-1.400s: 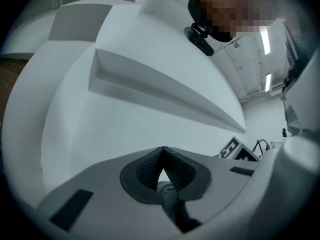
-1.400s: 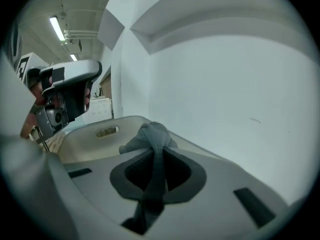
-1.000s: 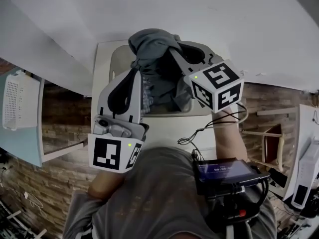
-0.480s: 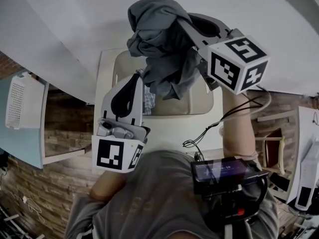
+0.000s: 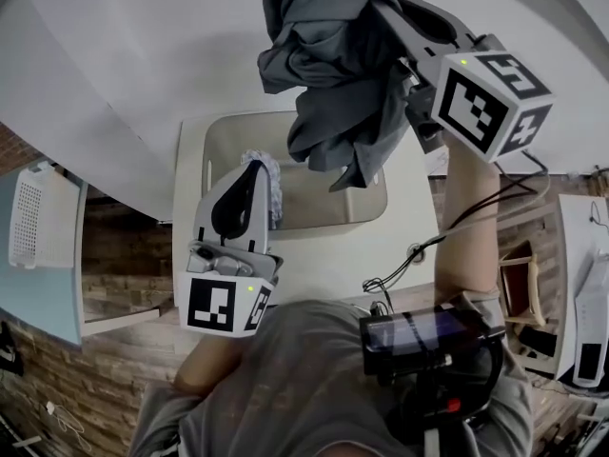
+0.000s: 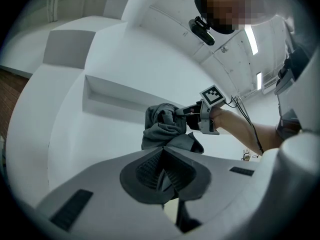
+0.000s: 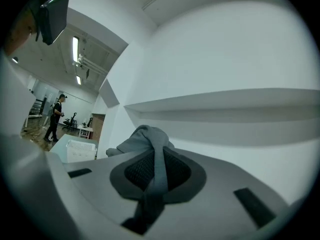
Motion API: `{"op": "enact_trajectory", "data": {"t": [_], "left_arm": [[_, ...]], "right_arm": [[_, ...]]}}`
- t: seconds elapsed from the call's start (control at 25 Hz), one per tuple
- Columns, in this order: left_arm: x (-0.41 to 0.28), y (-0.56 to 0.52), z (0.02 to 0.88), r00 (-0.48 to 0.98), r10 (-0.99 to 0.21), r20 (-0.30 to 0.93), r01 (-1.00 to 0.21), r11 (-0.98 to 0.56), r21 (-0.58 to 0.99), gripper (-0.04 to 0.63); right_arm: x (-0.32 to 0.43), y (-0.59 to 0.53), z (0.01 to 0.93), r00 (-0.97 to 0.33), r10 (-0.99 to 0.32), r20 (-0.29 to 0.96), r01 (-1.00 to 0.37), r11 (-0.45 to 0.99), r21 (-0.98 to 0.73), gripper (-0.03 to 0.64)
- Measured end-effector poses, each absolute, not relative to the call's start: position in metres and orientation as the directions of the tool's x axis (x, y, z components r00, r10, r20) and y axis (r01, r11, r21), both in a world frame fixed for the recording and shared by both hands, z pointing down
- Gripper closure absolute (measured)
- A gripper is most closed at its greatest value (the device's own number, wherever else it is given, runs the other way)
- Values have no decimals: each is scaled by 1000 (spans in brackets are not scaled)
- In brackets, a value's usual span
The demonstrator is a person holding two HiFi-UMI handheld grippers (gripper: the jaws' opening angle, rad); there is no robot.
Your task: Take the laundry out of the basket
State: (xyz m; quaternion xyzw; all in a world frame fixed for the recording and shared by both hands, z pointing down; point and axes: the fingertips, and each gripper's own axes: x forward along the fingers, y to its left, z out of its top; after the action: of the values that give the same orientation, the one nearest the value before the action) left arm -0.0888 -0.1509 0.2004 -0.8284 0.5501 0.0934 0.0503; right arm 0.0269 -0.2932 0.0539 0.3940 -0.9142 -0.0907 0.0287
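- The right gripper (image 5: 398,29) is at 1 o'clock in the head view. Its claw pinches a grey garment (image 5: 328,74).
- In the right gripper view a strip of the garment (image 7: 146,139) runs down between the two pads of the right gripper (image 7: 157,173), and the rest is bunched past the tips.
- The garment hangs in a crumpled bundle at 12 o'clock, clear above the basket (image 5: 211,150) and in front of the white wall (image 5: 124,55).
- Its lower folds cover the basket's far right corner in the head view, and its bulk hides the right fingertips.
- The left gripper (image 5: 249,171) sits at 8 o'clock from the garment, over the basket's near left side. Its claw is pressed together with nothing in it.
- In the left gripper view the left gripper (image 6: 165,171) points at the garment (image 6: 162,126), well apart from it.
- The basket, a beige tub, stands at the centre on a white table (image 5: 314,255).
- A pale patterned cloth (image 5: 271,187) lies in the basket just beside the left gripper's tip, which partly covers it.
- A black cable (image 5: 400,267) trails over the table at 5 o'clock from the basket.
- A white perforated crate (image 5: 29,217) stands at 9 o'clock on a pale blue surface, well apart from the basket. It also shows in the right gripper view (image 7: 80,151).
- A wooden chair (image 5: 519,274) stands at 3 o'clock.
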Motion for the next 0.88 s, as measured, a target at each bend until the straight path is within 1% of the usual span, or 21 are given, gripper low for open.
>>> {"op": "enact_trajectory", "data": {"t": [0.2,0.4,0.64,0.88], "left_arm": [[-73,-149,200,415,-883,-219,-902,-430,27,588],[-39,-147,196,476,-850,-226,-869,-494,26,588],[-2,-149,197,539,-811,-226,-830,-557,21,588],[21,-147,198,563,-797,-217,-814,-580,17,588]], "right_arm": [[70,-280,32,-623,-780,-65,-773,601,204,577],[128,-258,16,-538,-838,-95,-831,509,223,577],[184,-236,27,-457,-885,-84,-875,431,222,577],[220,-218,58,-418,-907,-54,-895,401,195,575]]}}
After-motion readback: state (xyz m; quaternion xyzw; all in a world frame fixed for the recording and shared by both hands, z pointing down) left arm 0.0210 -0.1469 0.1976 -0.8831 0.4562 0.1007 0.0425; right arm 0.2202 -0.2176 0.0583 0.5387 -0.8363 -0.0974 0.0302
